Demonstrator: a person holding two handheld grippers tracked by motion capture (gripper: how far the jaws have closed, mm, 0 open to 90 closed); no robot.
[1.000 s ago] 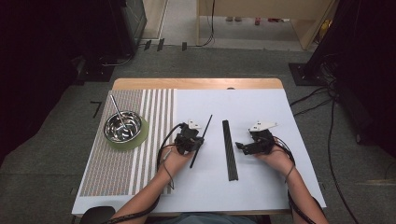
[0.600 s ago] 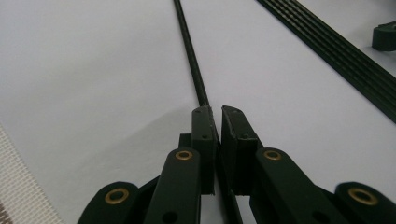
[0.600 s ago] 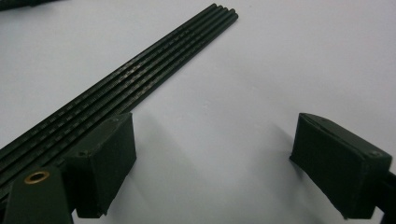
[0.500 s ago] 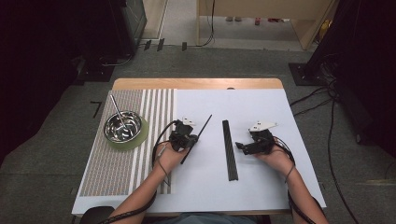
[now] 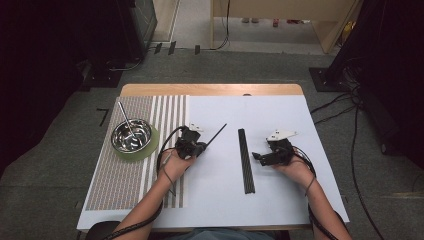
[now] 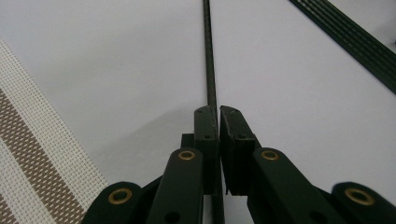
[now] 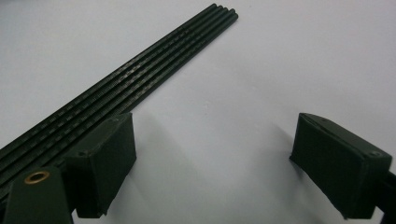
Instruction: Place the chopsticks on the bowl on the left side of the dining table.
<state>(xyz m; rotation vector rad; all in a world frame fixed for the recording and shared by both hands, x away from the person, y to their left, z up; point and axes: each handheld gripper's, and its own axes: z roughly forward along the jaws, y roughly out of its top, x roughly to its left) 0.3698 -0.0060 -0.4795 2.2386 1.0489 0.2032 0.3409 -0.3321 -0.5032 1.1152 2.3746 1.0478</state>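
My left gripper is shut on a thin black rod, which sticks out forward and to the right over the white sheet. A row of several black rods lies side by side in the middle of the sheet, and its edge also crosses the top right of the left gripper view. My right gripper stands open just right of that row, its left jaw next to the rods and nothing between the jaws.
A steel bowl with a metal stick in it sits on a green ring on the striped mat at the left. The wooden table edge runs along the back. Cables trail from both grippers.
My left gripper has carried the single rod to the left, away from the row of rods and toward the striped mat. The right gripper has stayed in place.
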